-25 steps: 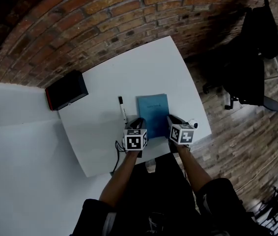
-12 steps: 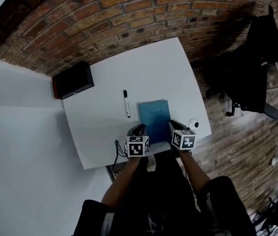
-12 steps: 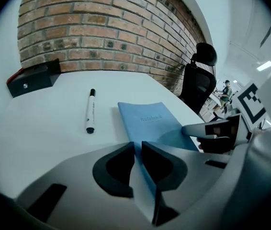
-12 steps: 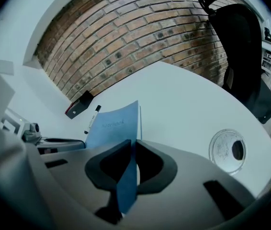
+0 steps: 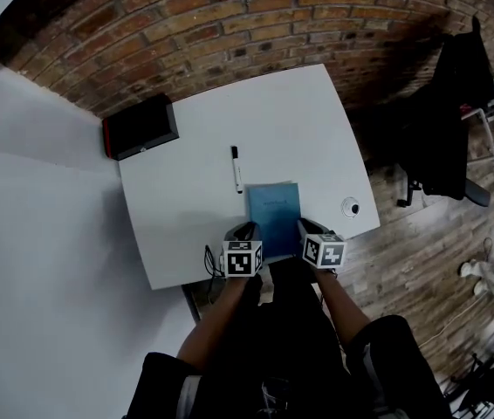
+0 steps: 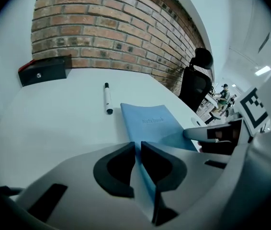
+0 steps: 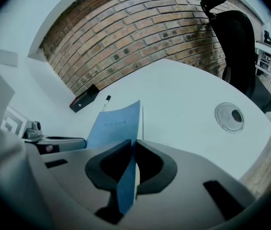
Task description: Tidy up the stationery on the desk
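**Both grippers clamped on the notebook at the desk's near edge**

Head view: The blue notebook [image 5: 273,206] lies on the white desk [image 5: 299,120], towards 6 o'clock from the desk's centre, with its near end at the near edge. The left gripper [image 5: 245,231] is at its near-left corner and the right gripper [image 5: 308,228] at its near-right corner. A marker [image 5: 236,169] lies at 11 o'clock from the notebook, near its far-left corner but not touching. A black box [image 5: 140,127] sits at 10 o'clock, on the desk's far-left corner. A round disc [image 5: 351,206] is at 3 o'clock, close to the right edge. From 12 to 2 o'clock the desktop is bare up to the brick wall [image 5: 229,16]. An office chair [image 5: 456,112] stands well clear of the desk's right side.

Left gripper view: The left gripper's [image 6: 138,147] 2 jaws are pressed together on the notebook's [image 6: 150,121] edge, and the blue cover runs between the pads. The marker [image 6: 107,97] is at 11 o'clock and the box [image 6: 44,71] at 10 o'clock, with open white surface between them.

Right gripper view: The right gripper's [image 7: 133,147] 2 jaws are pinched on the notebook [image 7: 116,123], whose cover stands tilted on edge between them. The disc [image 7: 229,116] lies at 2 o'clock near the desk's rim, with clear surface between it and the notebook.
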The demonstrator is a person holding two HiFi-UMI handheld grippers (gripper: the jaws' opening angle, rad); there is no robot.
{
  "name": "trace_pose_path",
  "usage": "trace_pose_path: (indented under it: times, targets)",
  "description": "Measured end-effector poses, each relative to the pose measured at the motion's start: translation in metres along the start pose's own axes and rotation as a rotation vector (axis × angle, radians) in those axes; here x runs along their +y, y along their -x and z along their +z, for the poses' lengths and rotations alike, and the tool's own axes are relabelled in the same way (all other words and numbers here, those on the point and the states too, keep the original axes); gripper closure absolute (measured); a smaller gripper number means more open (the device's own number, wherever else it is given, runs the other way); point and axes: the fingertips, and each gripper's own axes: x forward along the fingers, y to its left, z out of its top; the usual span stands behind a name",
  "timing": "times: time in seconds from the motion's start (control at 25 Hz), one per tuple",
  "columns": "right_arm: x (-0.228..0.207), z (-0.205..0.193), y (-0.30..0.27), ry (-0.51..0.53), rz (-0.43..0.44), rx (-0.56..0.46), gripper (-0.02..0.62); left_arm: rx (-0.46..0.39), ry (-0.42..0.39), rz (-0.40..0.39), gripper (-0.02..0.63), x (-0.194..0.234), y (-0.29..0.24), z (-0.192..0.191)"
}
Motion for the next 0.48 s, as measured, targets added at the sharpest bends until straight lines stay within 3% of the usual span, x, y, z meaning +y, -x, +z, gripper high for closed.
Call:
trace_pose_path:
  times: [0.48]
  targets:
    - [0.055,-0.032,-0.009,0.034,0.023,0.022,0.551,-0.021,0.046,0.022,0.557,0.045,0.033,-0.035]
